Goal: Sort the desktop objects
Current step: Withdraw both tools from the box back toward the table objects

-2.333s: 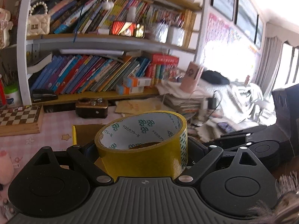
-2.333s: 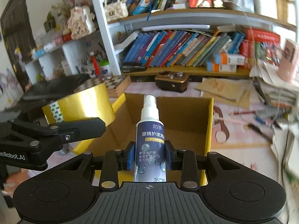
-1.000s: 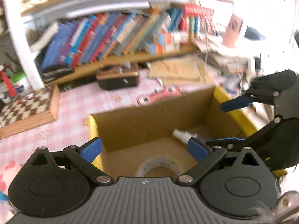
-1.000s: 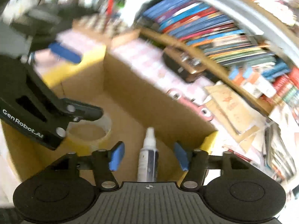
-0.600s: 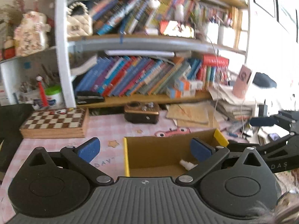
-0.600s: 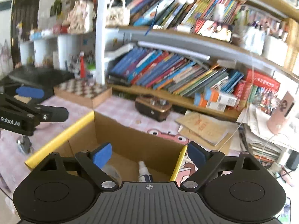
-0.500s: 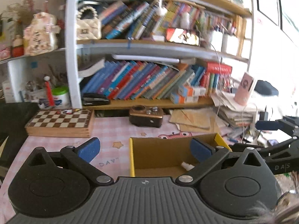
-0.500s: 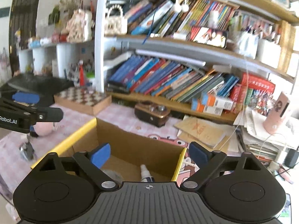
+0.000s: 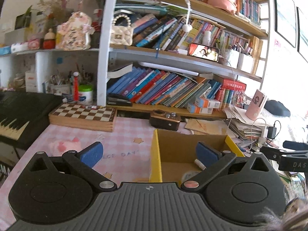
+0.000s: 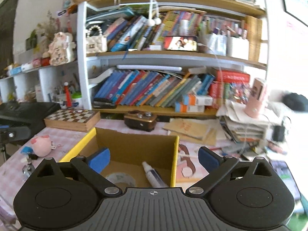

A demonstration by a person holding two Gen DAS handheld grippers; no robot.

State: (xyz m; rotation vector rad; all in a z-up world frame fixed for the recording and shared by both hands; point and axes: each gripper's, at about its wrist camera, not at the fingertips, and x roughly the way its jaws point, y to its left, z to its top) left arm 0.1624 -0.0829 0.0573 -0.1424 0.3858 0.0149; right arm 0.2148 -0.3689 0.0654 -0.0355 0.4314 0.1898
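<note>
Strong daylight floods in from the right of both views, blowing the wall and the paper stacks (image 10: 248, 123) there out to near white. The left side stays dimmer, and the keyboard (image 9: 21, 107) sits in dark shade. The left wrist view is fairly sharp at centre; the right wrist view is softer, with smear along its right edge. Fisheye distortion bows the shelf upright (image 9: 105, 44) and bends the shelf boards. Faint sheen lies on each camera's own black mount at the bottom.
</note>
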